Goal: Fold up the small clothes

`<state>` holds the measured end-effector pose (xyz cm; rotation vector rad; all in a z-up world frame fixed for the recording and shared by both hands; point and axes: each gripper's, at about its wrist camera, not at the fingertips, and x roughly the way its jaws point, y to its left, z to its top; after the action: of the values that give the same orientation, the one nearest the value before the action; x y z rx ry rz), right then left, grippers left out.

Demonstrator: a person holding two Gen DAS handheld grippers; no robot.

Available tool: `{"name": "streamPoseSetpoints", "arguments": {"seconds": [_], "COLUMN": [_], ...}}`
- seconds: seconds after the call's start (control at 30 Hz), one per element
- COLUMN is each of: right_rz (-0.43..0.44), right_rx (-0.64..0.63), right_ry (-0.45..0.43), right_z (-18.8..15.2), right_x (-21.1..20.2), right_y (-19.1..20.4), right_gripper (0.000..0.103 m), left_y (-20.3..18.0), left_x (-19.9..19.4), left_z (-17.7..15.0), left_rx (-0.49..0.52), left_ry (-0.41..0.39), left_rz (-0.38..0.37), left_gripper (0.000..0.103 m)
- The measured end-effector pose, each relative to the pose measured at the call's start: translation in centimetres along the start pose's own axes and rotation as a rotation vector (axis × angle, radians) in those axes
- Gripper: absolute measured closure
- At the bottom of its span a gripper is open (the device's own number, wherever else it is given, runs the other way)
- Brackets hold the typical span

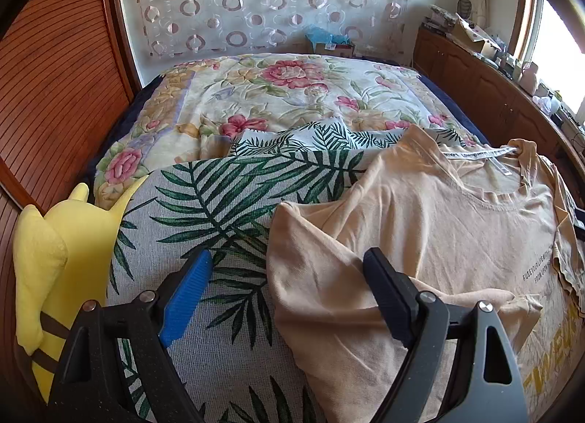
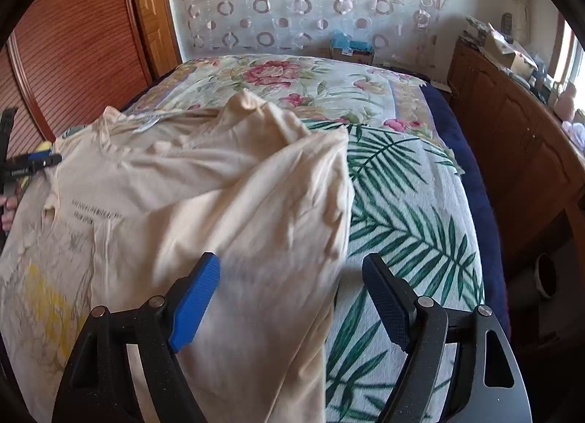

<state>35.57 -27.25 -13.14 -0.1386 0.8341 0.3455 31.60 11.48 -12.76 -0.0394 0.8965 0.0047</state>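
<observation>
The beige T-shirt (image 1: 420, 225) lies rumpled on the palm-leaf cloth (image 1: 219, 211) at centre right of the left view; the left gripper (image 1: 289, 295) stands with fingers apart over its sleeve edge, gripping nothing; the right gripper (image 2: 292, 298) likewise gapes over the shirt's edge at lower centre; a cardboard box (image 1: 331, 45) at upper centre holds blue stuff, too small to identify.

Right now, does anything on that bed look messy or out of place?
Yes. The shirt lies rumpled, not flat: both sleeves are flopped inward over its body, and the neck label sticks out at the collar. Both grippers hover open, gripping nothing. Nothing looks torn or spilled.
</observation>
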Motion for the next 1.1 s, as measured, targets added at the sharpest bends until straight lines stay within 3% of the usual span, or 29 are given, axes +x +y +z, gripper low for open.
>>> {"name": "streamPoseSetpoints", "arguments": {"seconds": [0.13,0.3,0.4,0.47,0.6,0.63,0.67,0.87,1.1], "right_rz": [-0.006,-0.001,0.004,0.01,0.036,0.046,0.051,0.065,0.075], "right_rx": [0.001,0.01,-0.031,-0.063,-0.098,-0.104,-0.108,-0.108,-0.143], "right_ry": [-0.025,0.033,0.026,0.017,0.004,0.007,0.01,-0.112,-0.232], "right_z": [2.4,4.7,5.4,5.5,5.5,5.4,5.4,5.1,1.2], "right_x": [0.6,3.7,4.3,4.5,4.7,4.6,4.6,0.4,-8.0], "right_y": [-1.2,-2.7,-2.4,-2.0,-1.5,-1.3,-1.2,-0.2,2.0], "right_gripper": [0.024,0.033,0.04,0.05,0.081,0.091,0.093,0.096,0.096], "left_y": [0.0,-0.2,-0.7,-0.9,-0.8,-0.7,-0.7,-2.3,-3.4], "left_x": [0.0,0.0,0.1,0.0,0.3,0.3,0.2,-5.4,-14.3], "left_z": [0.0,0.0,0.1,0.4,1.2,1.4,1.5,0.4,-3.4], "left_rx": [0.001,0.016,0.052,0.058,0.055,0.047,0.04,0.063,0.081], "left_ry": [0.0,-0.003,-0.002,-0.002,0.004,0.017,0.024,-0.093,-0.225], "left_rz": [0.001,-0.021,-0.045,-0.068,-0.091,-0.112,-0.132,-0.16,-0.189], "left_gripper": [0.018,0.018,0.034,0.051,0.073,0.086,0.095,0.097,0.097]}}
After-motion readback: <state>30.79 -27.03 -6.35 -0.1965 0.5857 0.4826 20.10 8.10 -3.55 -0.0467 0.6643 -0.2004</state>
